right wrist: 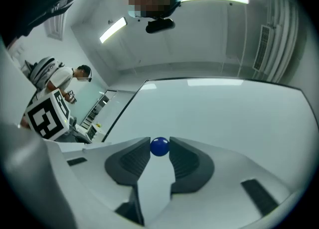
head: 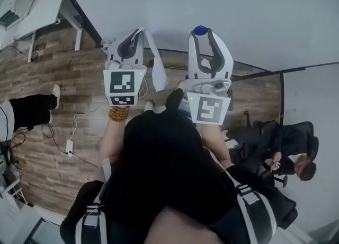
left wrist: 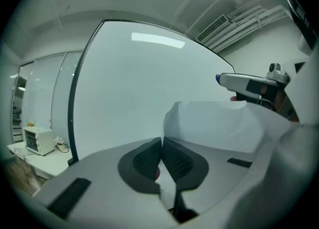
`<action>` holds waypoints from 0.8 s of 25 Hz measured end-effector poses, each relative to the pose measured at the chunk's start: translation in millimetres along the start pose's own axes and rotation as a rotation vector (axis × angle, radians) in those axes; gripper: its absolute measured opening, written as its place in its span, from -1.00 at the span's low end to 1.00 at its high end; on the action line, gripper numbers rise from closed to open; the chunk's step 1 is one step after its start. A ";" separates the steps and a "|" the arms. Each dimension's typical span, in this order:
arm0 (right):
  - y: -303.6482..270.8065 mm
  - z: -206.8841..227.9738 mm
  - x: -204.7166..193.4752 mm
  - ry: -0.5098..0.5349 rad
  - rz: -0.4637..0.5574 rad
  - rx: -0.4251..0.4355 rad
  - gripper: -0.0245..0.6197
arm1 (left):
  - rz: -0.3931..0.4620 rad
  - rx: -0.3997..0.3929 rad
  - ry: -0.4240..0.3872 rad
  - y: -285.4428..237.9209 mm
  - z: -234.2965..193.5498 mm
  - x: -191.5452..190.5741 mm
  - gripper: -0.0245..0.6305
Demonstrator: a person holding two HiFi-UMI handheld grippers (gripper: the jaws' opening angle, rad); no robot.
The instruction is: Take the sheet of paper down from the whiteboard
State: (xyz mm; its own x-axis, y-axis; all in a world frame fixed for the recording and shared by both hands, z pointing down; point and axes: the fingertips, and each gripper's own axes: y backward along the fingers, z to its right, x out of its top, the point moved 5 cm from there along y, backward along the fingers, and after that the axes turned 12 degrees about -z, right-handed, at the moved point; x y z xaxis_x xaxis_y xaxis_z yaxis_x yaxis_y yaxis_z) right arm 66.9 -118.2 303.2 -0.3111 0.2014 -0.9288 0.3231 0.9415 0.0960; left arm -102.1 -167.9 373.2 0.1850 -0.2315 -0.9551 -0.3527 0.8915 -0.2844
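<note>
The whiteboard [head: 222,4] fills the space ahead of both grippers. In the head view my left gripper [head: 139,32] is shut on a white sheet of paper [head: 157,67], which hangs off its right side, away from the board. The left gripper view shows the jaws [left wrist: 161,147] pressed together on the paper's edge, with the sheet [left wrist: 214,123] curling up to the right. My right gripper [head: 201,32] is shut on a round blue magnet [head: 200,29] near the board. The magnet [right wrist: 159,146] sits between the right gripper's [right wrist: 159,149] black pads.
A person sits in a black chair [head: 288,150] at the right on the wooden floor. Another person's leg [head: 32,109] shows at the left, near cables and a power strip [head: 69,145]. A white desk [head: 34,9] stands at the far left.
</note>
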 end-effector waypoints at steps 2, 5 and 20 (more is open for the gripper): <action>2.4 -9.5 -15.4 -0.063 -0.030 0.041 -0.57 | 0.010 0.036 -0.015 7.3 -1.7 -5.0 -0.90; -3.5 -23.1 -6.2 -0.106 -0.009 0.078 -0.57 | 0.031 0.074 -0.006 17.1 -5.5 -12.0 -0.90; -2.4 -58.1 -37.1 -0.213 -0.083 0.138 -0.57 | 0.152 0.163 0.003 35.6 7.9 -17.4 -0.90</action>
State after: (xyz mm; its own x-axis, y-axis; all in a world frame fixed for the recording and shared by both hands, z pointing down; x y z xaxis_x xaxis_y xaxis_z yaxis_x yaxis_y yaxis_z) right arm 25.8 -112.2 358.2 -0.1513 0.0499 -0.9872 0.4272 0.9039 -0.0198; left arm -110.6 -129.1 380.3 0.1380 -0.0907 -0.9863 -0.2229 0.9674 -0.1201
